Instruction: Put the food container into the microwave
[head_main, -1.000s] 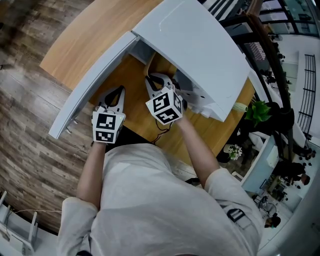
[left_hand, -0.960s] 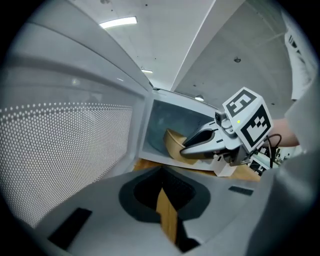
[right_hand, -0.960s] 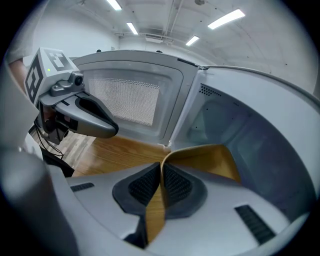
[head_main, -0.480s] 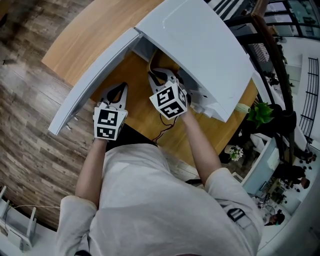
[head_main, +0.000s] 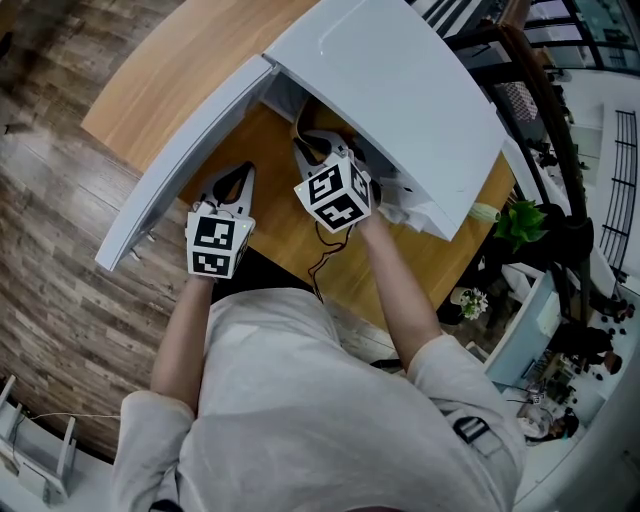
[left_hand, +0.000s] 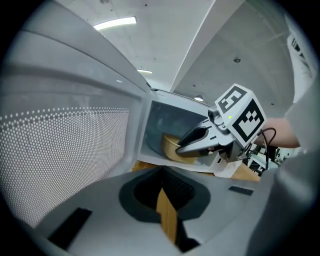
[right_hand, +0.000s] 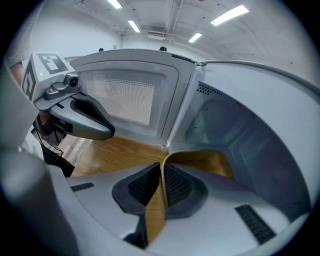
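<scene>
A white microwave (head_main: 400, 90) stands on the wooden table (head_main: 190, 70) with its door (head_main: 190, 150) swung open to the left. My right gripper (right_hand: 162, 172) is shut on the thin rim of a tan food container (right_hand: 200, 162), holding it just inside the cavity. From the left gripper view the container (left_hand: 172, 147) sits low in the cavity with the right gripper (left_hand: 197, 140) on its edge. My left gripper (left_hand: 162, 187) hovers shut and empty over the table in front of the open door (left_hand: 65, 150). In the head view the microwave's top hides the container.
A dark cable (head_main: 322, 262) trails from the right gripper over the table's near edge. A green plant (head_main: 515, 222) and a cluttered desk lie to the right. Wood-plank floor (head_main: 50, 250) is at the left. The door's perforated window (right_hand: 125, 100) faces the right gripper.
My right gripper has pushed a little further toward the microwave cavity with the container. The left gripper has stayed almost still.
</scene>
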